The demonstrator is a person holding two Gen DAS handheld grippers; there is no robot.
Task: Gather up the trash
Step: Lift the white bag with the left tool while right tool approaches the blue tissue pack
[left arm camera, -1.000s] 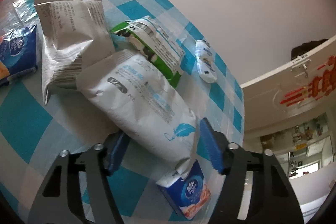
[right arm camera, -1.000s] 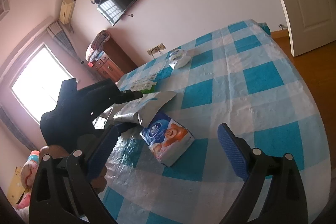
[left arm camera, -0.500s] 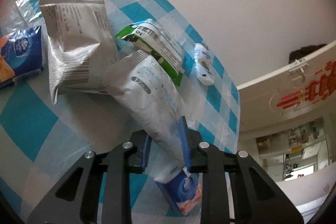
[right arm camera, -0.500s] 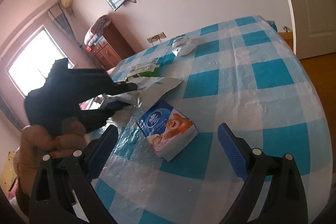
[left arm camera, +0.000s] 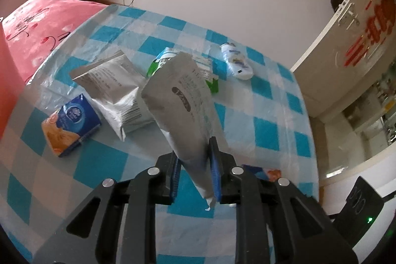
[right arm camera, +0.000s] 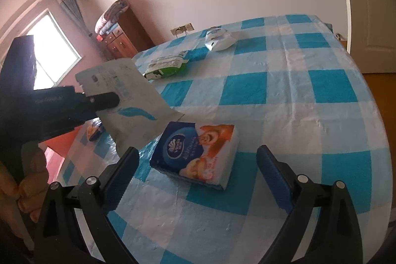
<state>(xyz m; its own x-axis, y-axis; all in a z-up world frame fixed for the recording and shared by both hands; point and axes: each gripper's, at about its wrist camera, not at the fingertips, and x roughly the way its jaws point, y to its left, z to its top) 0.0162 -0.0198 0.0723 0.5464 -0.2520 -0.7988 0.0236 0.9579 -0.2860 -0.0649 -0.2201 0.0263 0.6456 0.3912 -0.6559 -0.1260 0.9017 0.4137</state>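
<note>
- The left gripper [left arm camera: 194, 172] is clamping the lower end of a white snack bag [left arm camera: 183, 100]; its jaws have just been closing on it, and the bag is probably hanging clear of the checked tablecloth [left arm camera: 247, 115].
- The right gripper [right arm camera: 198, 180] is standing wide apart, holding nothing; a blue tissue pack [right arm camera: 198, 152] is lying on the cloth between and just ahead of its fingers.

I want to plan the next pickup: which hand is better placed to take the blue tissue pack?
Right. The right gripper is open with the tissue pack just ahead; the left gripper already clamps a white bag.
</note>
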